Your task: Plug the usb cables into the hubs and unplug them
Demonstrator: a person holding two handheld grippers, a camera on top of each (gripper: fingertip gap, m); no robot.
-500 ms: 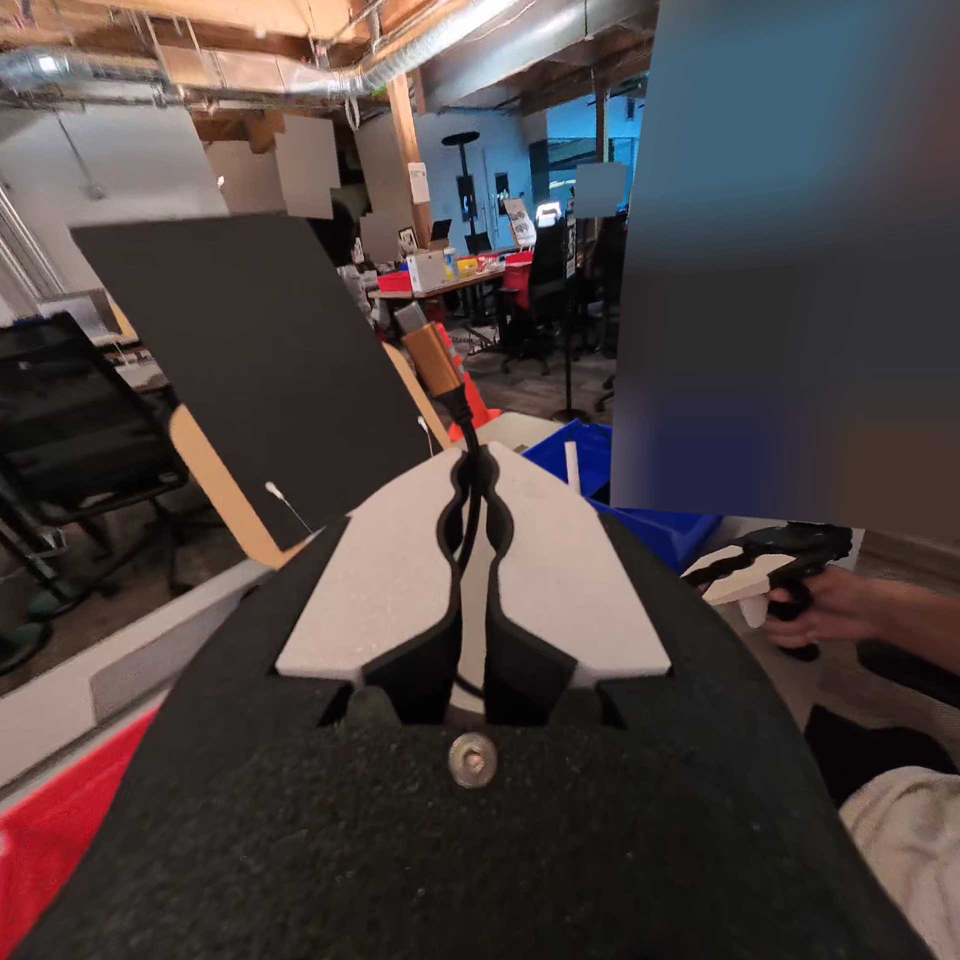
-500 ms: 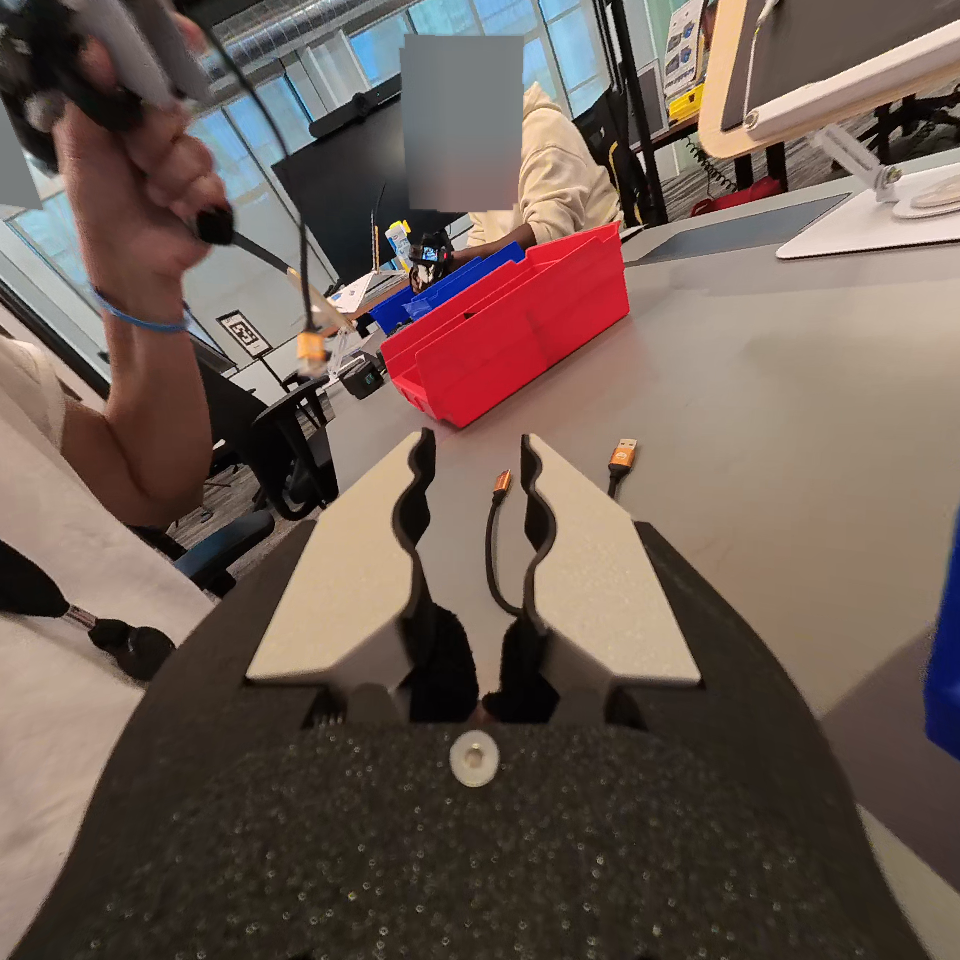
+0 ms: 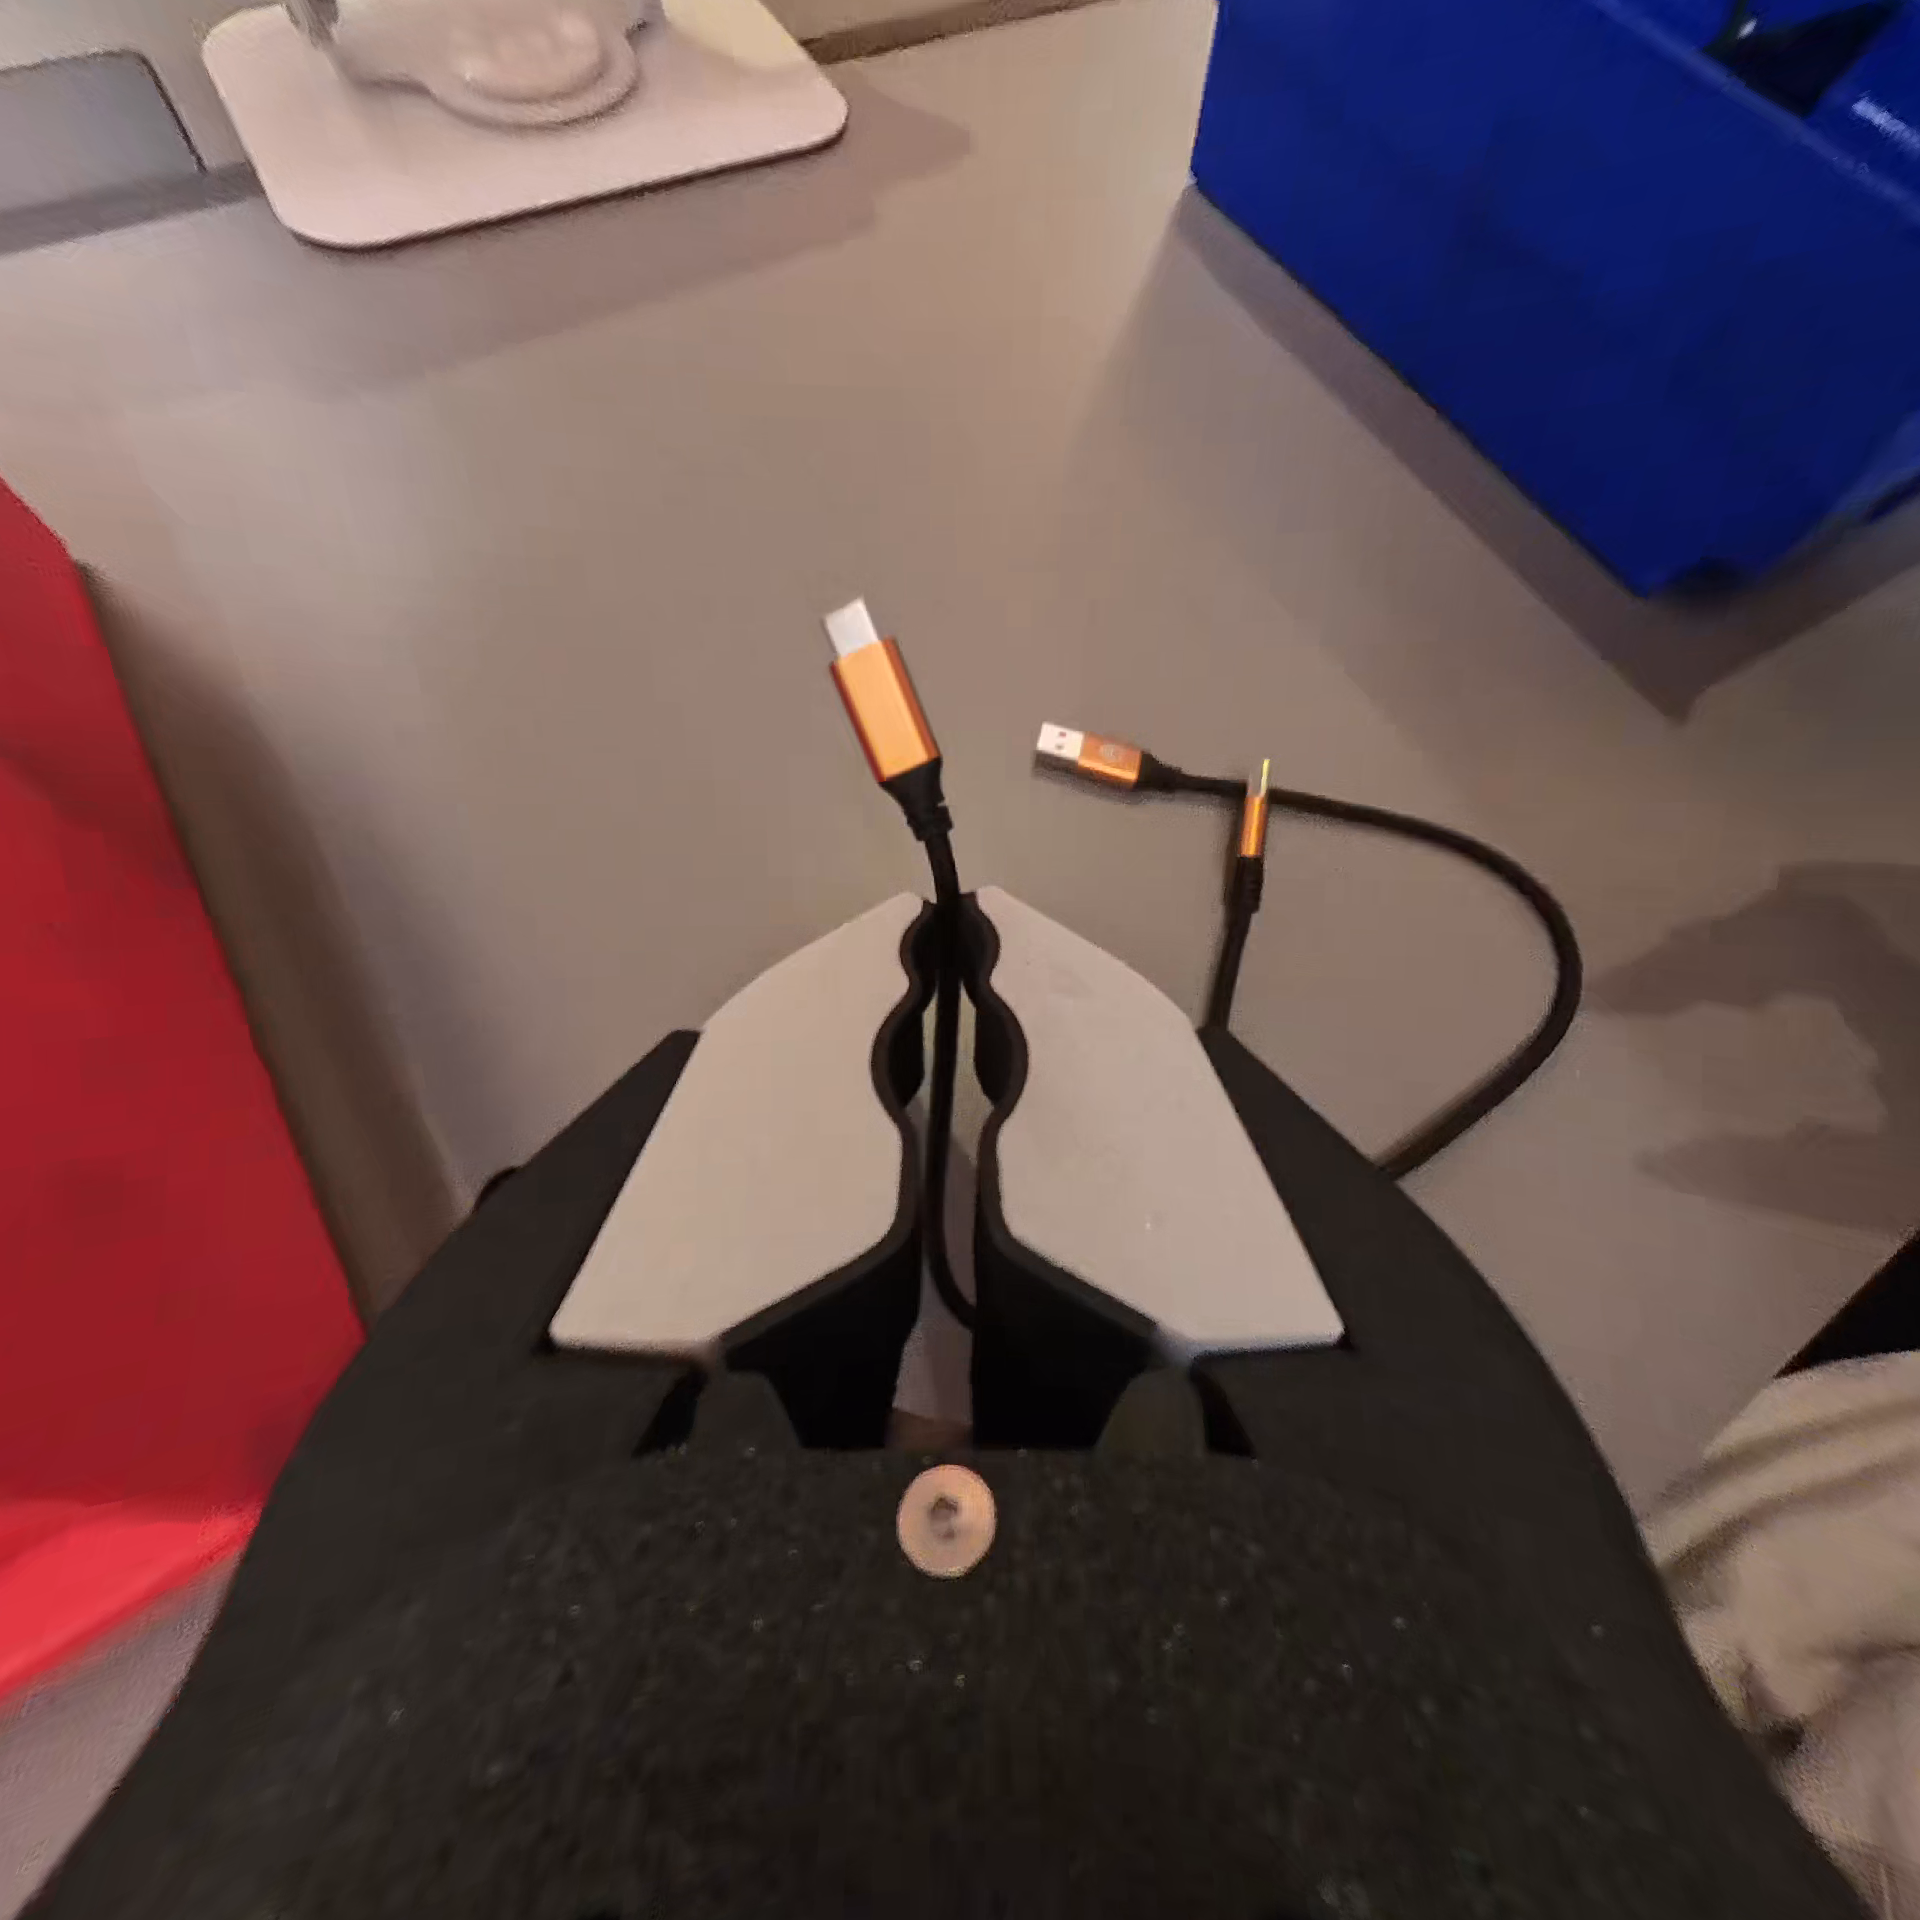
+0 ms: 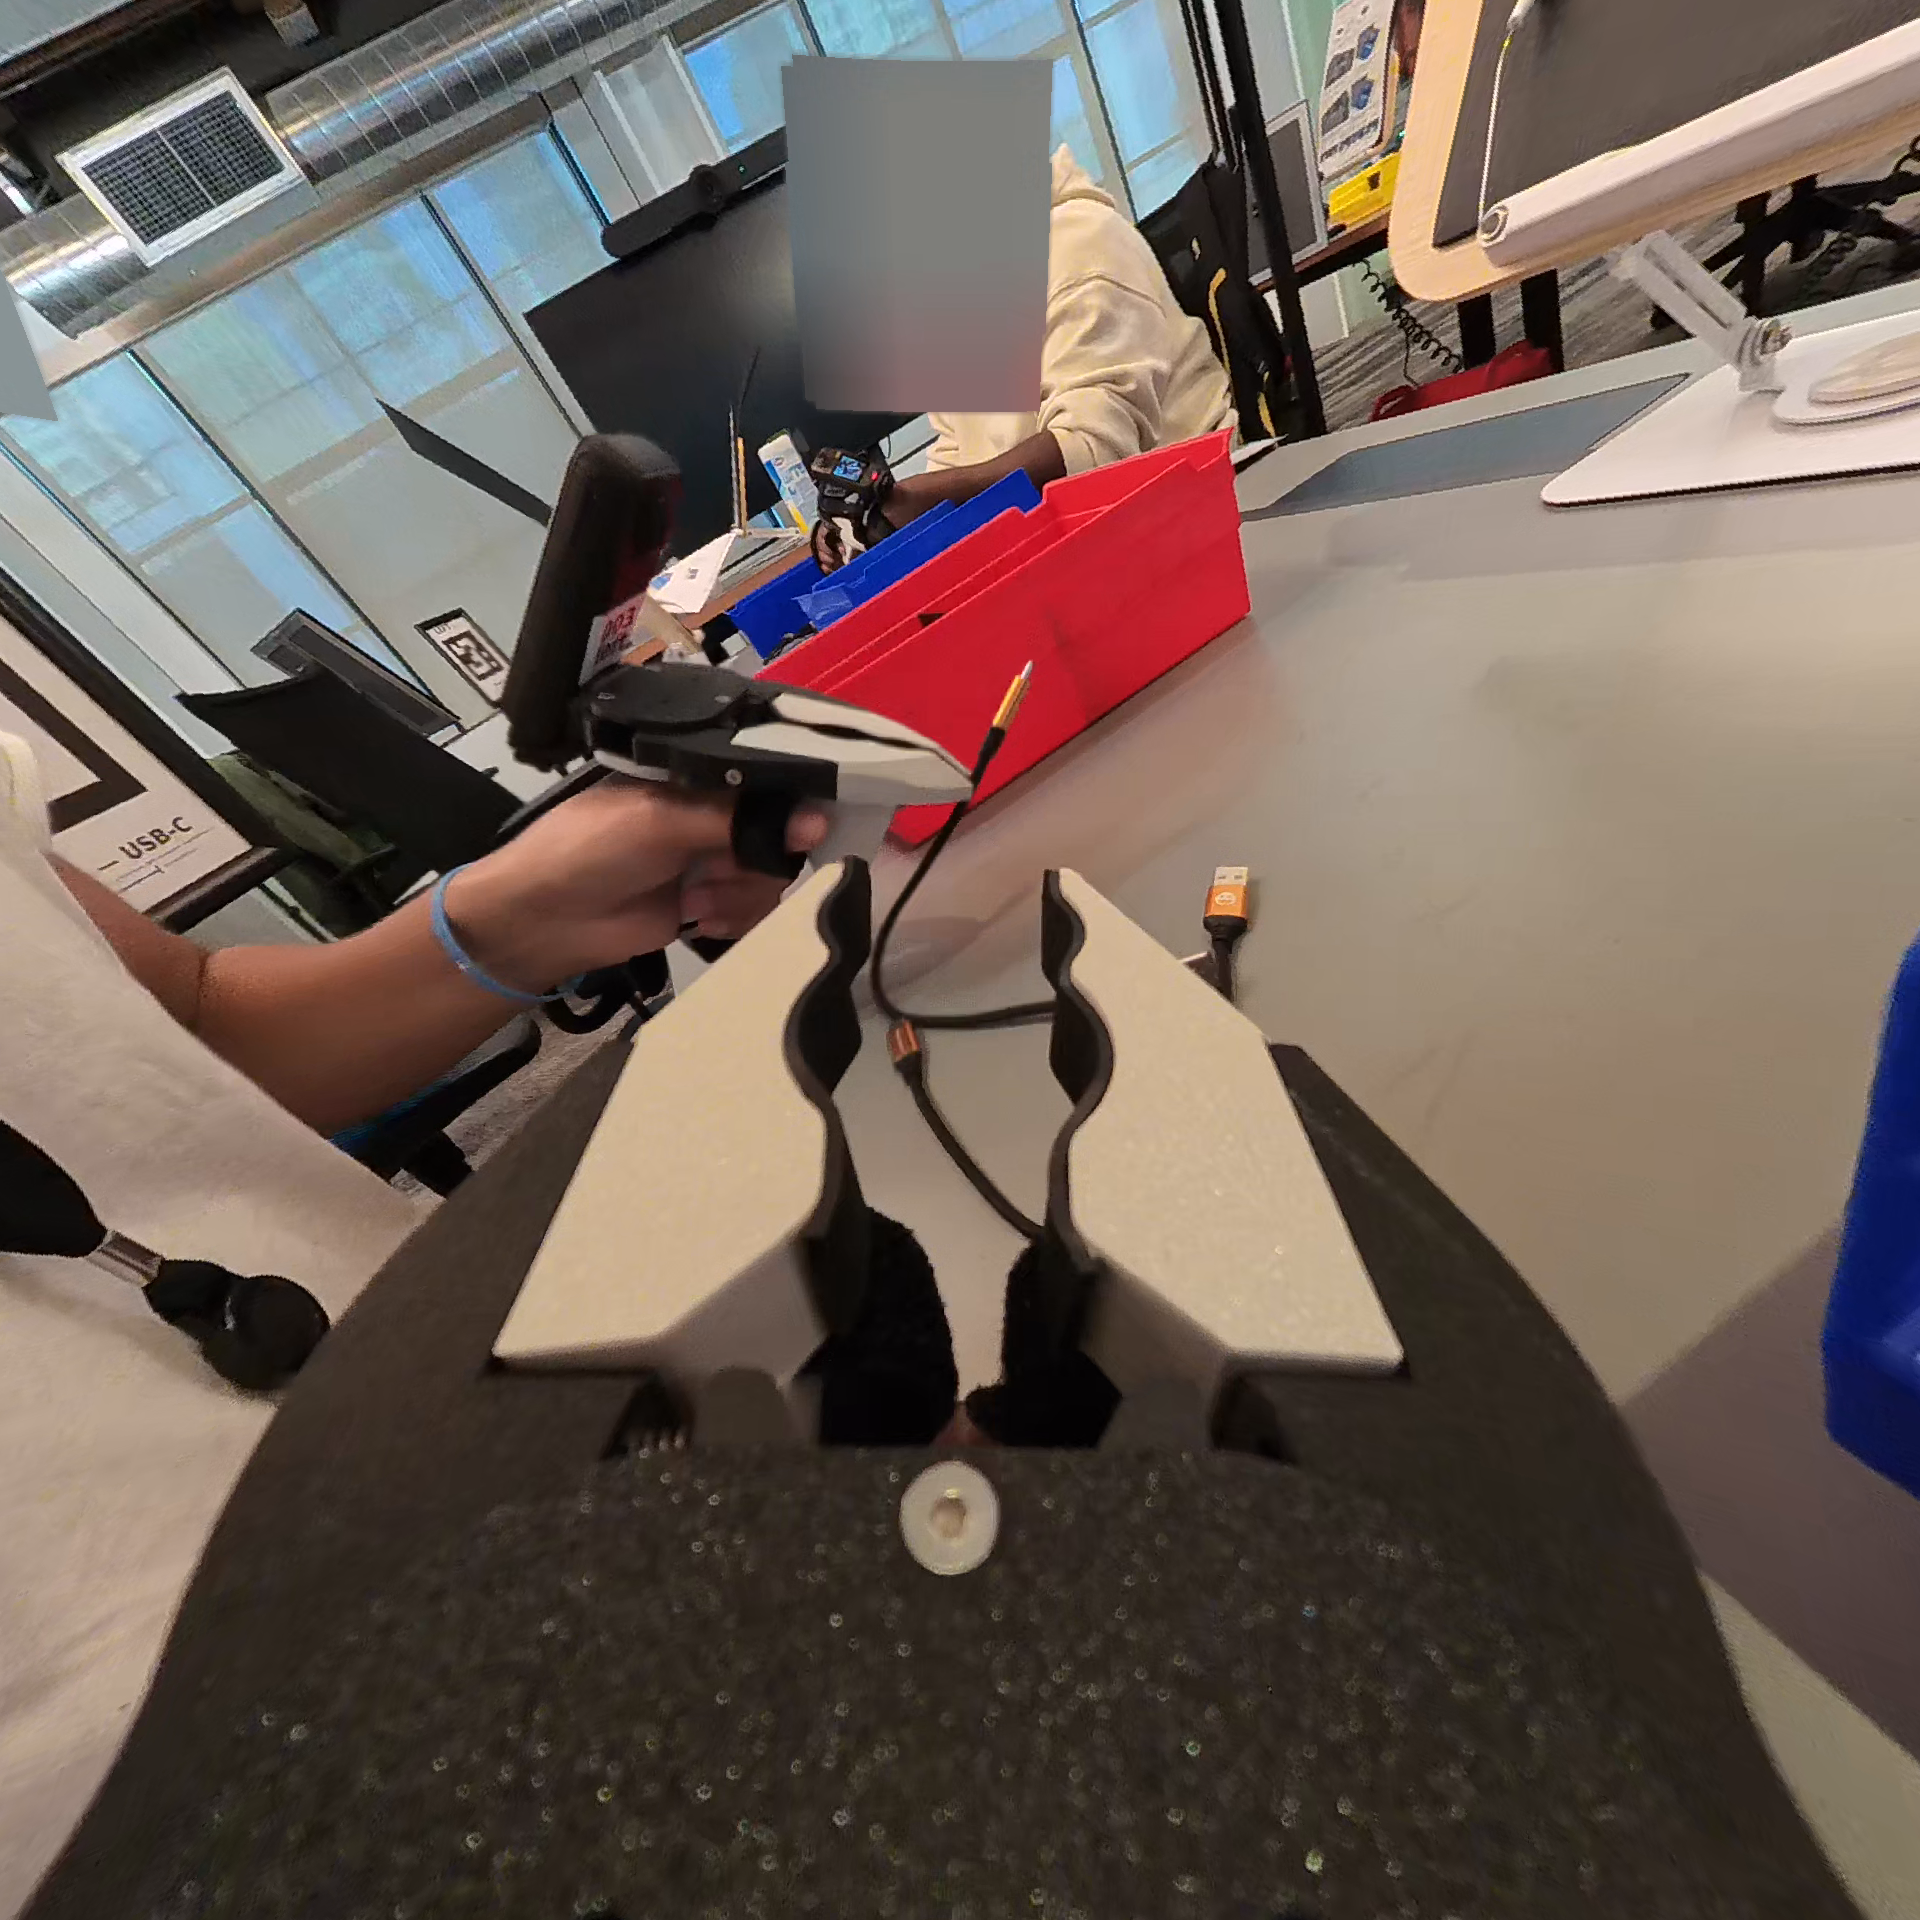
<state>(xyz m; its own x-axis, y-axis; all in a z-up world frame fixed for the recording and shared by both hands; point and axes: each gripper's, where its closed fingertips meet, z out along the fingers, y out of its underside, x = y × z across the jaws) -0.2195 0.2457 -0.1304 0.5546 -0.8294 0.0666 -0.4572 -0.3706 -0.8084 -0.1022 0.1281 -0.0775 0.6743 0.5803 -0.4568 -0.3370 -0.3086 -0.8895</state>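
In the left wrist view my left gripper point(image 3: 945, 906) is shut on a black cable. The cable's orange plug point(image 3: 881, 717) sticks out past the fingertips, just above the grey table point(image 3: 623, 520). To its right a second black cable point(image 3: 1538, 935) lies on the table with an orange USB plug point(image 3: 1091, 753) and a thin orange plug point(image 3: 1254, 821). In the right wrist view my right gripper point(image 4: 954, 896) is open and low over the table, with a small orange plug point(image 4: 902, 1041) lying between its fingers. The left gripper point(image 4: 935, 774) shows there too, hand-held, with its cable hanging to the table.
A red bin point(image 4: 1122, 623) stands on the table's far left side and also shows in the left wrist view point(image 3: 114, 1039). A blue bin point(image 3: 1558, 270) stands on the right. A white stand base point(image 3: 520, 145) sits at the back. A person in a cream hoodie point(image 4: 1112, 322) sits beyond the table.
My left gripper has swung down from high in the air to just above the table, still shut on the cable. My right gripper has barely moved and stays open.
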